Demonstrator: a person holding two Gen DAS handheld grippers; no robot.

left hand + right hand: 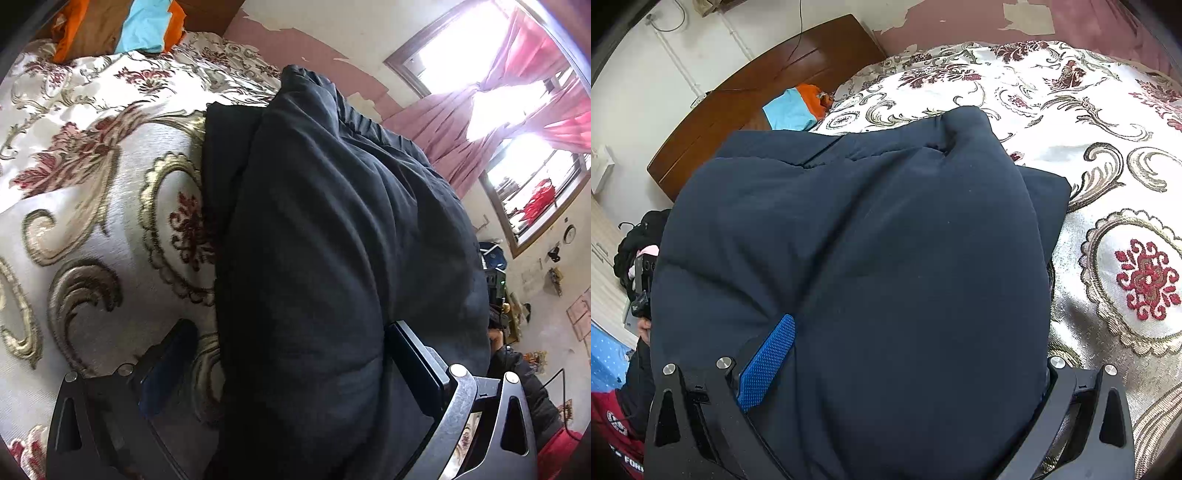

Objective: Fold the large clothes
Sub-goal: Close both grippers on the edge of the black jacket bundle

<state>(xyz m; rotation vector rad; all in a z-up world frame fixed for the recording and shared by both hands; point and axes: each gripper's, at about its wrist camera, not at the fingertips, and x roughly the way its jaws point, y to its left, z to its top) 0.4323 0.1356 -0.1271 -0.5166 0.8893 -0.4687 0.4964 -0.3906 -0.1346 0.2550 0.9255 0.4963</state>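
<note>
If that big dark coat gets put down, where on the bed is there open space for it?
Bare bedspread lies to the right of the dark padded coat, out to the bed's far edge. In the left wrist view, bedspread is also open left of the coat. It is crowded near the wooden headboard, where orange and blue folded clothes sit.

Right tool (905, 354) with its fingers spread around a bulky fold of dark navy padded garment (857, 240), the blue textured pad (766, 363) pressed against the cloth; patterned bedspread (1108, 184) beneath, wooden headboard (757, 96) and orange-and-turquoise cloth (796, 107) beyond
</note>
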